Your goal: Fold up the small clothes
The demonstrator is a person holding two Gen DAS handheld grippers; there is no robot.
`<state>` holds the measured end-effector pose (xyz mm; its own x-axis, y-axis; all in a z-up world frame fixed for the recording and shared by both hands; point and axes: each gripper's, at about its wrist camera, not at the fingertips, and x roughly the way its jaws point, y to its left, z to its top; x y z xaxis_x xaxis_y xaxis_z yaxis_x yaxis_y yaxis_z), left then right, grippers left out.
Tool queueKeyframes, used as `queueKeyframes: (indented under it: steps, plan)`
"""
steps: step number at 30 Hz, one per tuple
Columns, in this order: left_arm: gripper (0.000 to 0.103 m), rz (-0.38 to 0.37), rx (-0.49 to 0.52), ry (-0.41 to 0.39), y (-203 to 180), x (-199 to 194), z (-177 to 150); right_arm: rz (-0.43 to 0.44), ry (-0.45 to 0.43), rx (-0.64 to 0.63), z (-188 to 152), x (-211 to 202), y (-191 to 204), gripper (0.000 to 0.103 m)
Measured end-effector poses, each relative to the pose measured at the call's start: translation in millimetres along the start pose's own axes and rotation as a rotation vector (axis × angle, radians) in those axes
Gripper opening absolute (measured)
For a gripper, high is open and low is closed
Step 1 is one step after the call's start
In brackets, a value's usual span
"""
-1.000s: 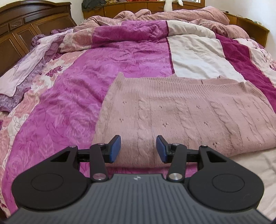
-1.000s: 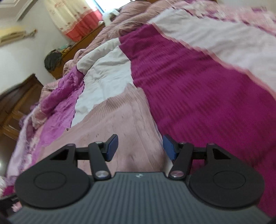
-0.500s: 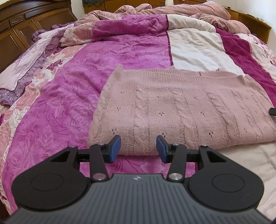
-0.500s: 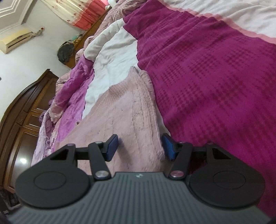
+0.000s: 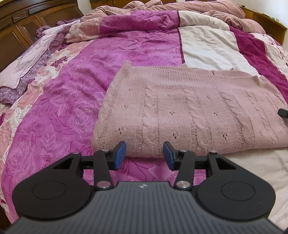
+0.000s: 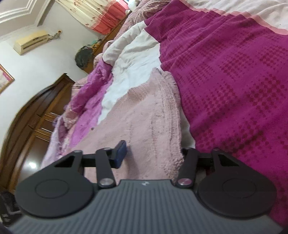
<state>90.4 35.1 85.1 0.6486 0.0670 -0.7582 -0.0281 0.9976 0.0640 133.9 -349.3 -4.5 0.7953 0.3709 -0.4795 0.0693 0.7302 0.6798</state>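
Observation:
A folded pink cable-knit sweater (image 5: 189, 111) lies flat on the bed's quilt (image 5: 72, 108). My left gripper (image 5: 144, 155) hovers open at the sweater's near folded edge, with nothing between its blue pads. My right gripper (image 6: 153, 156) is at the sweater's (image 6: 144, 126) right side edge and its jaws are closing. The knit edge lies between them. One blue pad (image 6: 120, 154) rests over the fabric and the other is hidden beneath it. A black fingertip (image 5: 283, 113) of the right gripper shows at the left wrist view's right border.
The quilt is patched in magenta (image 6: 234, 90), white and floral pink. Crumpled blankets (image 5: 180, 9) are heaped at the bed's far end. A dark wooden headboard (image 5: 18, 27) stands at the left, and a wooden ledge (image 5: 266, 19) runs along the far right.
My right gripper sank onto the sweater's right edge and its jaws narrowed, one pad going under the knit. Its fingertip came into the left wrist view. The left gripper stayed open.

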Motion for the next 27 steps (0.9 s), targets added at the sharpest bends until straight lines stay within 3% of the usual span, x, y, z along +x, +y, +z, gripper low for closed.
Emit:
queueKeyframes:
  steps: [7, 27]
  plan:
    - [0.054, -0.005, -0.023, -0.001, 5, -3, -2, 0.014, -0.030, 0.087, 0, -4, -4, 0.029]
    - [0.054, 0.027, -0.088, -0.023, 40, -18, -8, -0.008, -0.107, -0.104, 11, -16, 97, 0.027]
